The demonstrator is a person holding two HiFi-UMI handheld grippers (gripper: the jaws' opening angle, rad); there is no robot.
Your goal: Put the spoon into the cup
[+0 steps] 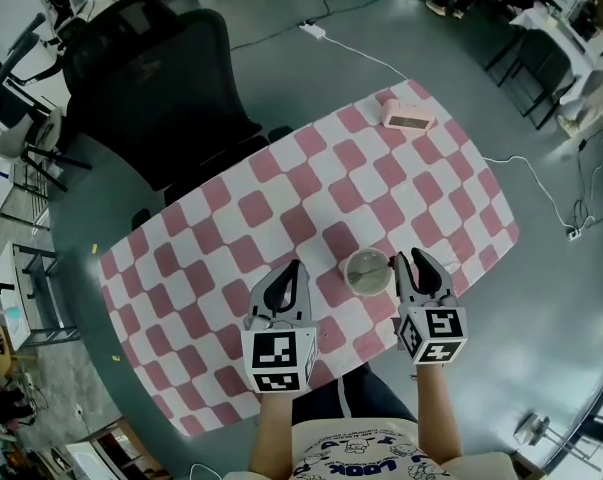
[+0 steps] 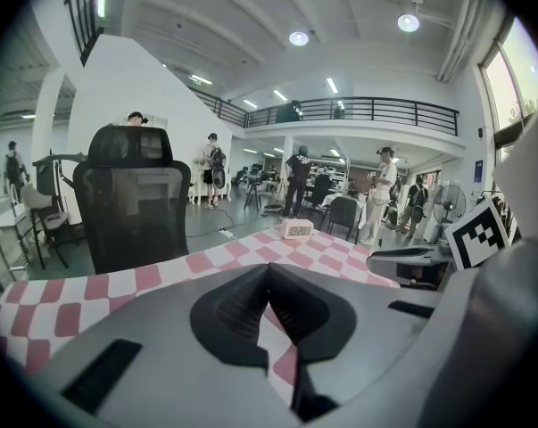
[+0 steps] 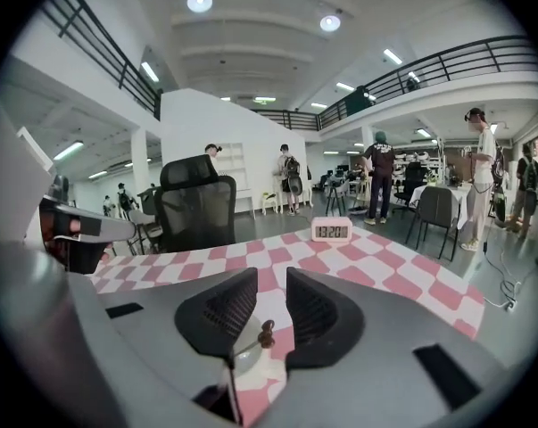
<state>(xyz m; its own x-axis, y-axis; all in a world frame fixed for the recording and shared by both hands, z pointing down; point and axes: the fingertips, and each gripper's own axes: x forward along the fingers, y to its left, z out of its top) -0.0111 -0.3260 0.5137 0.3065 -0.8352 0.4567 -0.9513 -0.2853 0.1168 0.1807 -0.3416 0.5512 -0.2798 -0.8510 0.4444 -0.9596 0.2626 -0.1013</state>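
A pale round cup (image 1: 366,271) stands on the pink-and-white checked table (image 1: 281,193) near its front edge. In the right gripper view the cup (image 3: 249,362) sits low behind the jaws, and a spoon's dark handle end (image 3: 266,333) sticks up out of it. My right gripper (image 1: 413,261) (image 3: 271,279) is just right of the cup, open, its pads apart and off the spoon. My left gripper (image 1: 299,265) (image 2: 269,267) is a short way left of the cup, shut with nothing in it.
A small white digital clock (image 1: 408,116) (image 3: 331,231) lies at the table's far right end. A black office chair (image 1: 171,78) stands at the far side. Cables run over the floor on the right. People stand far off in the hall.
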